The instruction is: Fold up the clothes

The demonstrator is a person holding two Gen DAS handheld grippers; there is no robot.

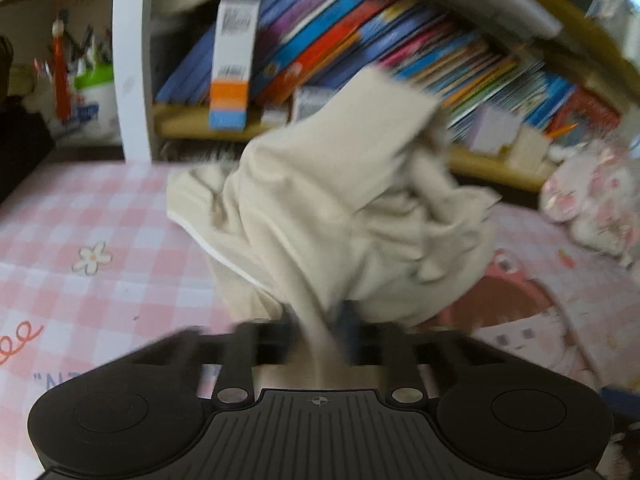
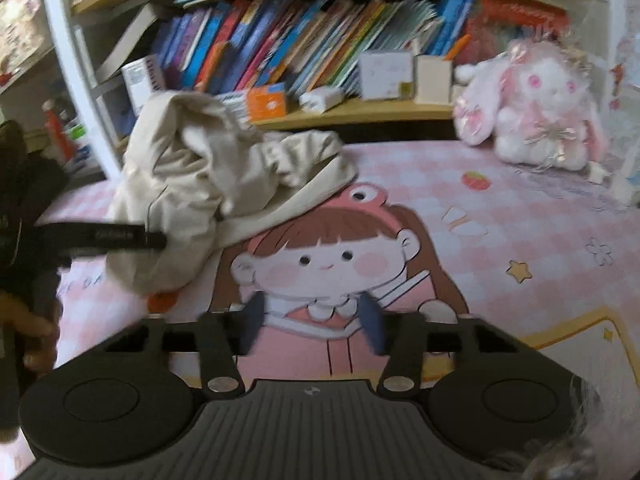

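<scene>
Cream garment gripped by left gripper; right gripper empty over the mat.

The left gripper (image 1: 316, 332) has its fingers clenched on a fold of the cream garment (image 1: 332, 208), which rises bunched and crumpled in front of it, the rest heaped on the pink checked mat (image 1: 100, 216) covering the tabletop. In the right wrist view the garment (image 2: 192, 176) sits at the left rear of the mat, near the bookshelf (image 2: 352, 114). The right gripper (image 2: 310, 326) hangs above the cartoon girl print (image 2: 320, 260), its fingers (image 2: 372, 326) partly apart with nothing between them. A pink plush rabbit (image 2: 536, 116) sits at the right rear.
</scene>
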